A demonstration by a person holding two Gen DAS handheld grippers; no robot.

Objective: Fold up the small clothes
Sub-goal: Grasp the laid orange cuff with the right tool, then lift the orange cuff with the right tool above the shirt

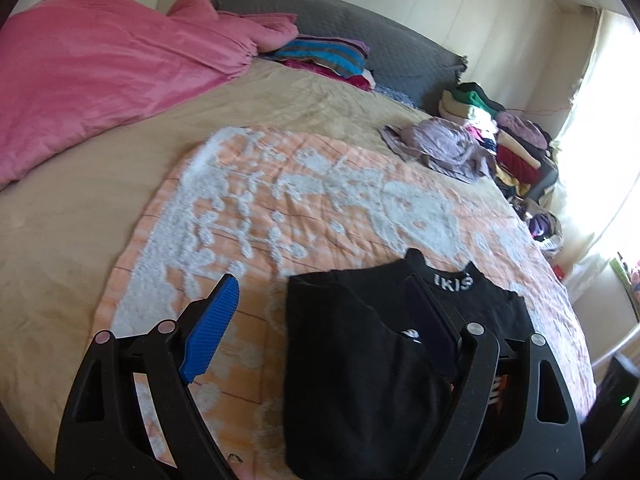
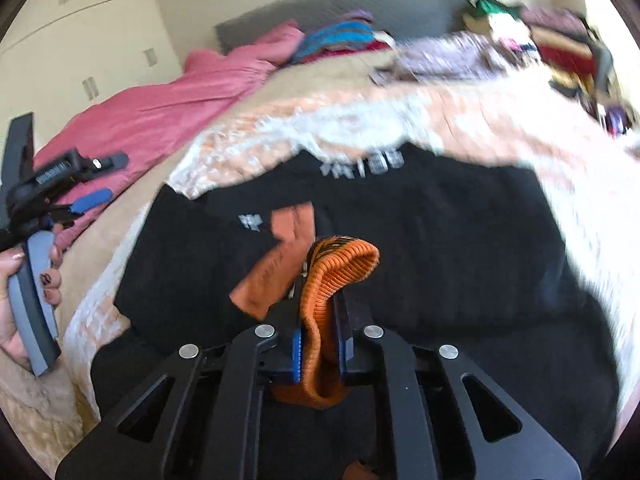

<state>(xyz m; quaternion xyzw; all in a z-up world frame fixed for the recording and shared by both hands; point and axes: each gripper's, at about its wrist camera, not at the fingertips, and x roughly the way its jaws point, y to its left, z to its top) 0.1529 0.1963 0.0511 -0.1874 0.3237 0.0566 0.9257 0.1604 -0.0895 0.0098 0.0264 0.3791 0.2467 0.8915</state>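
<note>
A black garment (image 1: 360,368) with white lettering at its collar lies folded on an orange-and-white blanket (image 1: 288,204). My left gripper (image 1: 320,300) is open above its left part, holding nothing. In the right wrist view the same black garment (image 2: 440,248) spreads across the blanket. My right gripper (image 2: 320,312) is shut on an orange ribbed cuff (image 2: 340,264) of a small knit piece, held over the black garment. An orange flap (image 2: 280,264) of it lies to the left. The left gripper also shows in the right wrist view (image 2: 84,184), at the far left in a hand.
A pink duvet (image 1: 100,80) covers the bed's far left. Striped folded clothes (image 1: 324,56) lie by the grey headboard (image 1: 360,28). A lilac garment (image 1: 444,148) and a pile of clothes (image 1: 508,140) sit at the right edge. The view from the right wrist is blurred.
</note>
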